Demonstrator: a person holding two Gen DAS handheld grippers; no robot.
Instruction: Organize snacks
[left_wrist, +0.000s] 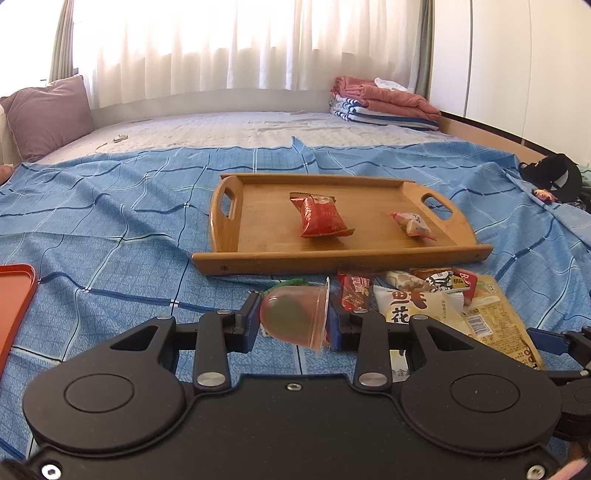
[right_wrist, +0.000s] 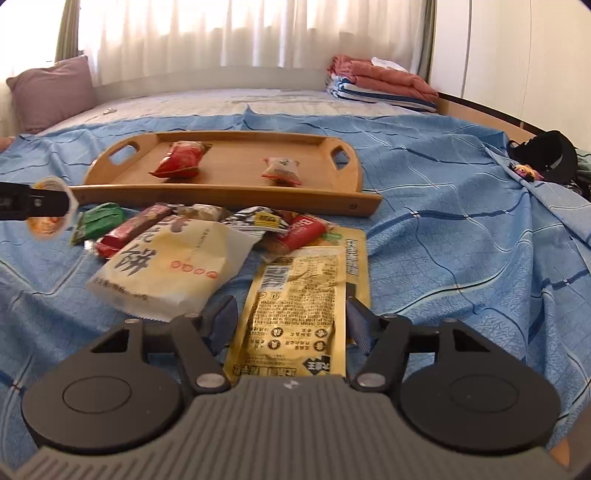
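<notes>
While gripped between the blue pads of the left gripper (left_wrist: 293, 319), lies on its side just above the blue sheet (left_wrist: 110, 236), near the front edge of the wooden tray (left_wrist: 332, 254): a clear jelly cup (left_wrist: 293, 317), pinkish, with a thin rim. Holds two packets already, that tray: a red one (left_wrist: 319, 218) in the middle and a small pink one (left_wrist: 412, 225) near its right handle, with lots of bare wood around them. Sits open around a flat yellow packet (right_wrist: 295, 306), the right gripper (right_wrist: 291, 317), with its fingers on each side. Lie piled by the tray's front edge: a white bag (right_wrist: 173, 266) and a green packet (right_wrist: 101, 219)
</notes>
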